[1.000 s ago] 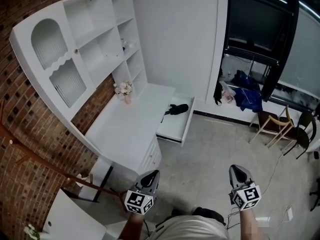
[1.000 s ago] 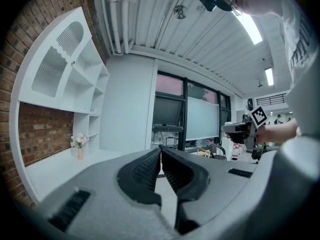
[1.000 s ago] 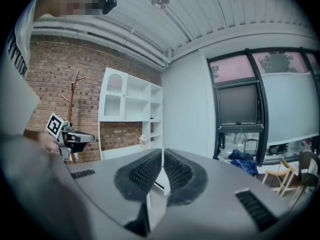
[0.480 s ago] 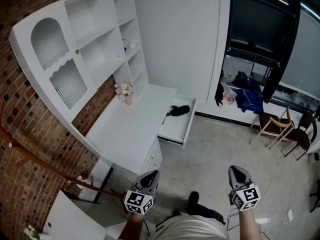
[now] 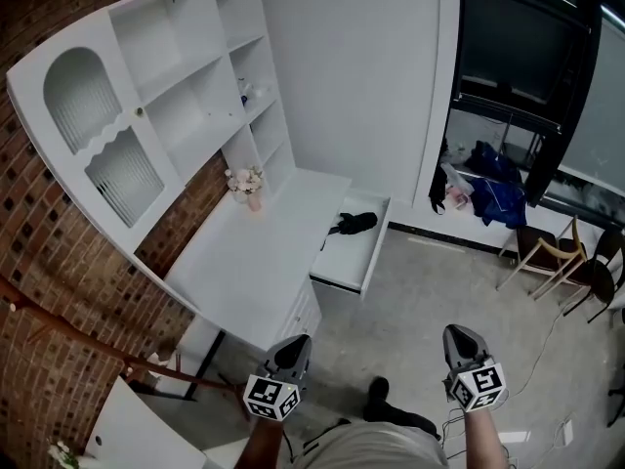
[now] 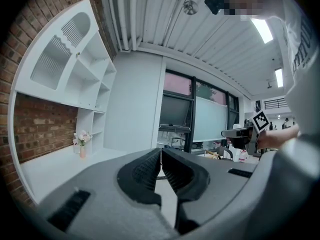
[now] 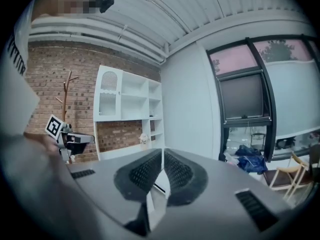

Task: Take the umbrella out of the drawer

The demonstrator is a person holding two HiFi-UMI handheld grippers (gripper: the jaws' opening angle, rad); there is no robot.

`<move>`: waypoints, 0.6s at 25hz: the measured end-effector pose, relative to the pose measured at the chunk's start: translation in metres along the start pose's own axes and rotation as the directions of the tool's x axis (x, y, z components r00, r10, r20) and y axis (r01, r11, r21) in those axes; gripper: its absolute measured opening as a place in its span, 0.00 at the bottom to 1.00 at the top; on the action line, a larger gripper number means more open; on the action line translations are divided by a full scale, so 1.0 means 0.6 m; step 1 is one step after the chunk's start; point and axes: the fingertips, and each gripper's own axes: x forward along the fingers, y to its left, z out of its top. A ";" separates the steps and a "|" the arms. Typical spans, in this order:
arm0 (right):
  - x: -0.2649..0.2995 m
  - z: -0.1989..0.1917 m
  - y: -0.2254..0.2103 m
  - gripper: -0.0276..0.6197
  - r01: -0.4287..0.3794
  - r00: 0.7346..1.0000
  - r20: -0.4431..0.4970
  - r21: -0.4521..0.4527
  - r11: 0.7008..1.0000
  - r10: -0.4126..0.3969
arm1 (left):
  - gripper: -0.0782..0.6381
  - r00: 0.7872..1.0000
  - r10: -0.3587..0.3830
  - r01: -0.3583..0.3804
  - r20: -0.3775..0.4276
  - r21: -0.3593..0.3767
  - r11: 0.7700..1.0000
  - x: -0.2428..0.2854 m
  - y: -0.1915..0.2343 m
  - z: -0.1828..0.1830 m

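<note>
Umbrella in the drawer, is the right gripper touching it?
Apart. The head view shows the umbrella lying in the open drawer, with bare floor between it and the right gripper.

Both claws ride low in the head view, the left claw (image 5: 299, 340) down at seven o'clock and the right claw (image 5: 457, 331) at five, well apart. Each points out toward twelve, held ahead of the torso (image 5: 376, 453). The left jaws are pressed together with nothing between them. The right jaws match, pads meeting at the tips. The left forearm (image 5: 260, 447) and right forearm (image 5: 484, 446) reach forward, side by side.
</note>
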 end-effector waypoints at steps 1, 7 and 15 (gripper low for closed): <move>0.012 0.002 -0.008 0.09 -0.005 1.000 0.002 -0.002 1.000 0.005 | 0.15 1.000 0.000 0.000 0.000 0.004 1.000 0.013 0.003 0.002; 0.083 0.010 -0.062 0.09 -0.027 1.000 -0.002 0.015 1.000 0.027 | 0.15 1.000 0.013 -0.013 -0.018 0.015 1.000 0.082 0.018 0.008; 0.169 0.020 -0.121 0.09 -0.086 0.996 -0.018 0.025 0.996 0.086 | 0.15 0.998 0.047 -0.046 -0.045 0.027 0.999 0.156 0.036 0.018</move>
